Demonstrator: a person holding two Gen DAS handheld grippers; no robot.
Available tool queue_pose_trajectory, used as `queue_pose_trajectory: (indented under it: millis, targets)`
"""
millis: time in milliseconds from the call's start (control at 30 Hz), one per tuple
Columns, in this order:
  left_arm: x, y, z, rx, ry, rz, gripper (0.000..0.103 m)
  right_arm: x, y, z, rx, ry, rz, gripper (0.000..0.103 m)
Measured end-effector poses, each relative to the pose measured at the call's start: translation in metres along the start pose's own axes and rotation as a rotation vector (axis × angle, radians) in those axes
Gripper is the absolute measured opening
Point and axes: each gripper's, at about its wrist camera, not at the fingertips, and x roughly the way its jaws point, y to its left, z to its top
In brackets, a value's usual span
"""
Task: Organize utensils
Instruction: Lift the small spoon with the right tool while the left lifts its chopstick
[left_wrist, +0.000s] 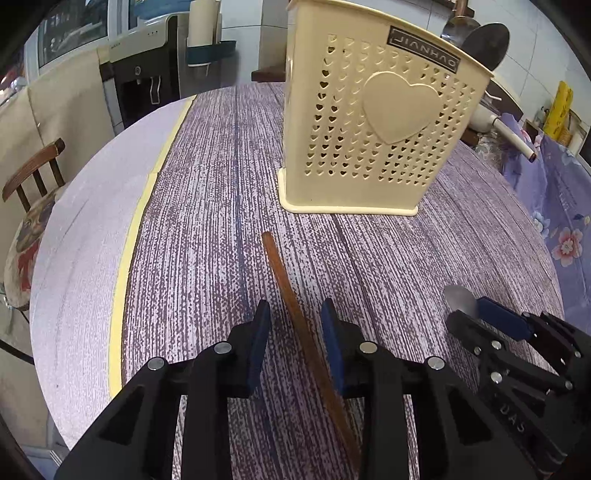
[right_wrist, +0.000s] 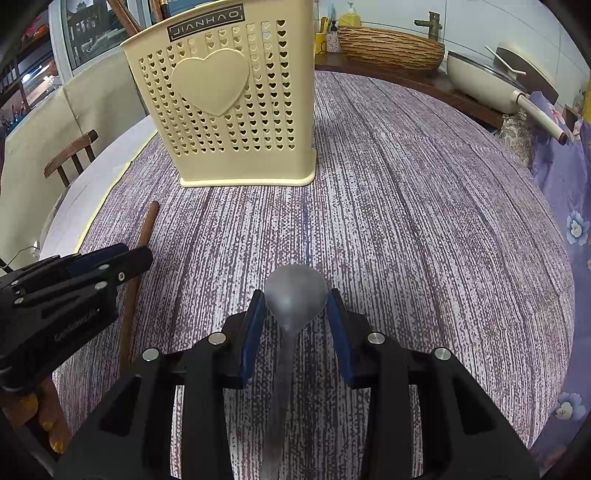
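A brown chopstick (left_wrist: 291, 299) lies on the purple woven tablecloth (left_wrist: 207, 221). It runs between the fingers of my left gripper (left_wrist: 295, 317), close to the right pad and clear of the left one, so this gripper is open around it. My right gripper (right_wrist: 295, 306) is shut on a metal spoon (right_wrist: 295, 291), with the pads against the sides of its bowl and the handle running back between the fingers. The cream utensil holder (left_wrist: 369, 129) with heart-shaped holes stands upright beyond both grippers. The left wrist view shows the right gripper (left_wrist: 467, 310) low at the right.
Large spoons (left_wrist: 484, 40) stand in the holder. The table's left edge has a yellow strip (left_wrist: 140, 206), with a wooden chair (left_wrist: 33, 173) beyond it. Behind the table are a white pan (right_wrist: 480, 77) and a woven basket (right_wrist: 391, 48). Floral cloth (right_wrist: 569, 192) hangs at the right.
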Motion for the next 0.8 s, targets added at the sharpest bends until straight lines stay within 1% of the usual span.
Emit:
queue_pose_trajectory:
  millis: [100,167,200,233,400,500,700,800]
  targets:
    - [0.001,-0.003,0.001,0.008,0.000,0.000,0.028,0.000,0.002,0.000,-0.005,-0.001,-0.005,0.036]
    - [0.002,-0.002,0.002,0.001,0.000,0.001,0.019,0.001,0.002,0.000,-0.008,-0.001,-0.005,0.036]
    - [0.003,-0.003,0.003,-0.003,0.000,0.002,0.012,0.001,0.002,0.000,-0.008,-0.002,-0.004,0.036]
    - [0.004,-0.001,0.005,-0.013,0.001,-0.007,0.011,0.001,0.002,0.000,-0.005,-0.002,0.000,0.036]
    - [0.005,0.002,0.006,-0.053,-0.009,-0.033,0.009,0.000,-0.002,0.001,0.016,-0.010,0.029,0.036]
    - [0.003,0.002,0.006,-0.068,-0.015,-0.051,0.008,-0.005,-0.003,0.001,0.027,-0.036,0.047,0.036]
    - [-0.026,-0.001,0.016,-0.080,-0.092,-0.086,0.008,-0.032,-0.002,0.007,0.025,-0.126,0.079,0.036]
    - [-0.050,-0.003,0.023,-0.080,-0.152,-0.110,0.008,-0.053,-0.001,0.012,0.012,-0.180,0.092,0.036]
